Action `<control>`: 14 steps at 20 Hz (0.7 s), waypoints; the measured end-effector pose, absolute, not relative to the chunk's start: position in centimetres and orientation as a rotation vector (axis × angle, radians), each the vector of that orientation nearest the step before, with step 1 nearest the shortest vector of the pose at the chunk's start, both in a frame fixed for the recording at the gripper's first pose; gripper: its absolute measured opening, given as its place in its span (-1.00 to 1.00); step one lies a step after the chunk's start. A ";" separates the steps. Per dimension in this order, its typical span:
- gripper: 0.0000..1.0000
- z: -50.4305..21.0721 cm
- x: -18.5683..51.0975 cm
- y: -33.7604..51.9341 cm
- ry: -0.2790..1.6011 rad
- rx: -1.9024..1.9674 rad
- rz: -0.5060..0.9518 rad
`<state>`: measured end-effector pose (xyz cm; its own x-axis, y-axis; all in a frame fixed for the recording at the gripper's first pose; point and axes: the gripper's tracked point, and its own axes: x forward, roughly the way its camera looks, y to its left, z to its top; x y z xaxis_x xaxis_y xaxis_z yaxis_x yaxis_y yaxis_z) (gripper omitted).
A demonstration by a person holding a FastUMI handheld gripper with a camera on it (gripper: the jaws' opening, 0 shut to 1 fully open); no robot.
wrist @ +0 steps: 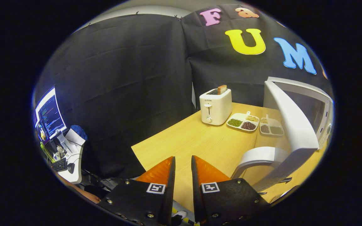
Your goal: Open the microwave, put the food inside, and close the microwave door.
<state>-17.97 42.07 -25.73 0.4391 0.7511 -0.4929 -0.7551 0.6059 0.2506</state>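
1. I see the microwave (pixel 313 106) on the wooden table (pixel 200 141), its door (pixel 294 125) swung open toward me, standing tall with its handle (pixel 259 157) low.
2. The door is just ahead and right of my gripper (pixel 183 164).
3. The fingers sit a little apart, holding nothing.
4. The food trays (pixel 243 121) lie beyond, beside the toaster (pixel 215 106).
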 end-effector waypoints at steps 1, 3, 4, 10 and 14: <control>-0.45 -25.9 -17.7 42.1 0.594 -0.018 0.929; -0.94 -26.4 -15.3 40.7 0.545 -0.051 0.817; -0.97 -26.5 -15.5 40.4 0.557 -0.048 0.804; -0.99 -27.2 -15.0 39.0 0.583 -0.059 0.771; -0.99 -27.5 -14.5 37.1 0.601 -0.068 0.748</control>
<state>-14.51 37.07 -27.46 0.5736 0.6193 -0.5362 -0.6570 0.7387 0.1504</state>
